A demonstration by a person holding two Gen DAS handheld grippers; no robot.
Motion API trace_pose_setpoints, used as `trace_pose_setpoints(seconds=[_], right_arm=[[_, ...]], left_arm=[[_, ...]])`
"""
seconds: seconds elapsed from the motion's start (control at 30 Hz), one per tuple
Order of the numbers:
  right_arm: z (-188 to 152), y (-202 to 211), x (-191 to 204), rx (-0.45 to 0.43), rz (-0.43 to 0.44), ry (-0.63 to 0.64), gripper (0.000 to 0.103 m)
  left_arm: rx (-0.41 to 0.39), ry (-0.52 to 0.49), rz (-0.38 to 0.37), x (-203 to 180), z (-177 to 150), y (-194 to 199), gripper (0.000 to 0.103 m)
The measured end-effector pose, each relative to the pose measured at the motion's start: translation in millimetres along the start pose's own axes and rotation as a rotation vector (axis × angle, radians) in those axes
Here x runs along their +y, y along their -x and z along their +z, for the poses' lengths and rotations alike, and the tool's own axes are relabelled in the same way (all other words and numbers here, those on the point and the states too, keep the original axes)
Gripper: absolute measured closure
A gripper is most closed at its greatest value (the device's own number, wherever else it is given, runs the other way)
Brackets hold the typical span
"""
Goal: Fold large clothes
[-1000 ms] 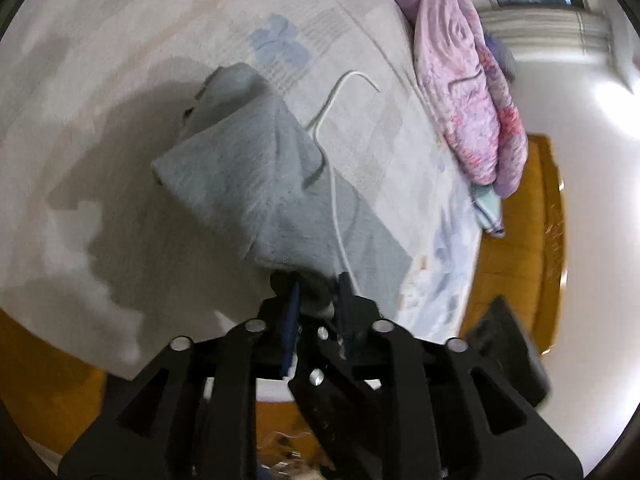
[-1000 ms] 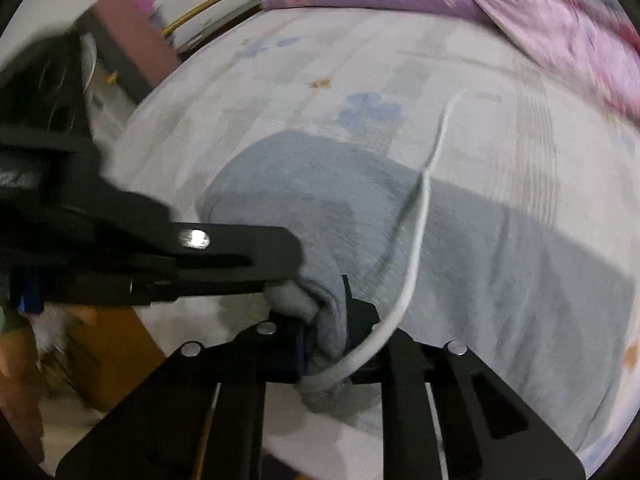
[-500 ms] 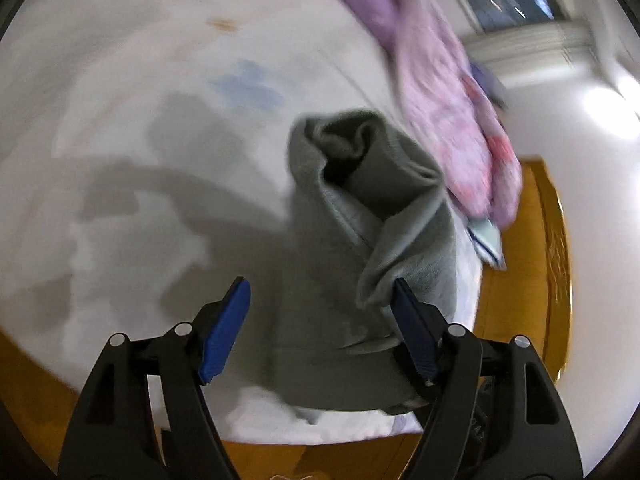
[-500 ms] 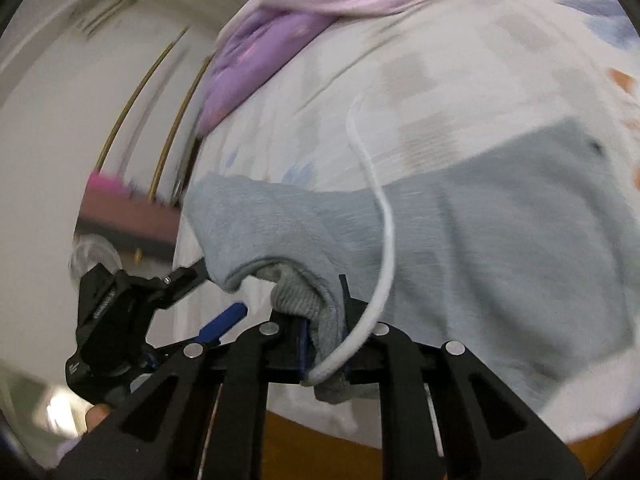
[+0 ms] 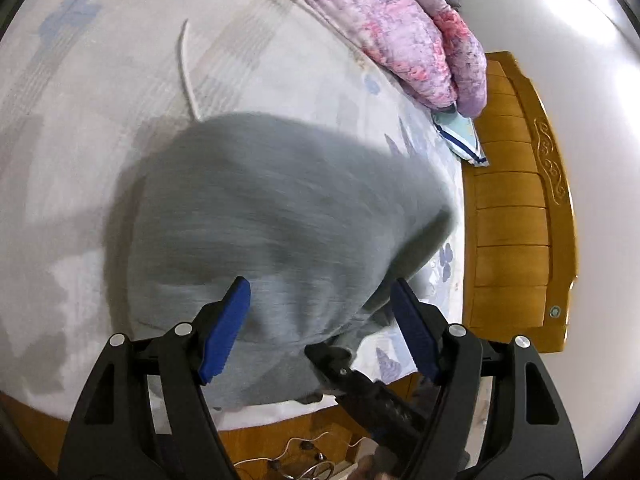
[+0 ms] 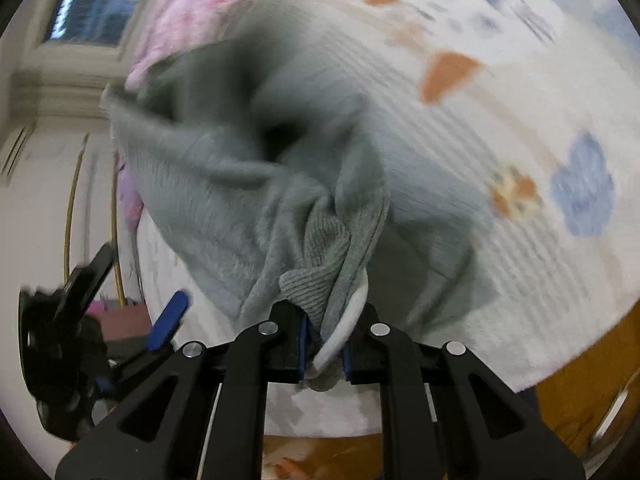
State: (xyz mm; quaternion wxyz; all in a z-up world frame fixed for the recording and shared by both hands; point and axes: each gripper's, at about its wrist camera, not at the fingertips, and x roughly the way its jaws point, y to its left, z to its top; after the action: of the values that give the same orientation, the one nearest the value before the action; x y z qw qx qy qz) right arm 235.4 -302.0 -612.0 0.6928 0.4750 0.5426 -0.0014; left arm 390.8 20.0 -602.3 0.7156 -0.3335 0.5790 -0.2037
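Observation:
A grey sweatshirt (image 5: 280,216) with a white drawstring (image 5: 186,72) lies bunched on the bed. My left gripper (image 5: 320,332) is open and empty, its blue pads either side of the near edge of the cloth. My right gripper (image 6: 324,344) is shut on the ribbed grey hem (image 6: 324,248) and the drawstring (image 6: 344,332), lifting the cloth (image 6: 224,168) off the bed. The right gripper's black body (image 5: 360,388) shows at the bottom of the left wrist view. The open left gripper (image 6: 120,312) shows at the left of the right wrist view.
The bed sheet (image 5: 100,60) is pale with blue and orange prints. A pink and purple quilt (image 5: 400,28) lies along the far side. A wooden bed frame (image 5: 516,200) runs on the right. A striped cloth (image 5: 460,136) lies by the quilt. A window (image 6: 92,12) is top left.
My left gripper let go of the sweatshirt and opened, then drew back over the cloth. My right gripper kept its hold and swung the hem up and round.

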Motion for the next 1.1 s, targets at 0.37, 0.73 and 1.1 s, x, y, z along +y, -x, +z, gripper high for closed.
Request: trace_pose_setpoints(seconds=[0.37, 0.73, 1.1], right_arm=[[10, 43, 27, -0.034, -0.295, 0.294, 0.079], [77, -64, 87, 0.021, -0.330, 0.550, 0.099], [79, -56, 67, 0.029, -0.353, 0.457, 0.101]], left_arm=[[-0.021, 0.014, 0.293, 32, 9, -16, 0.030], [0.099, -0.191, 0.442, 35, 0, -62, 0.023], [0.116, -0.003, 0.281, 82, -10, -33, 0.018]])
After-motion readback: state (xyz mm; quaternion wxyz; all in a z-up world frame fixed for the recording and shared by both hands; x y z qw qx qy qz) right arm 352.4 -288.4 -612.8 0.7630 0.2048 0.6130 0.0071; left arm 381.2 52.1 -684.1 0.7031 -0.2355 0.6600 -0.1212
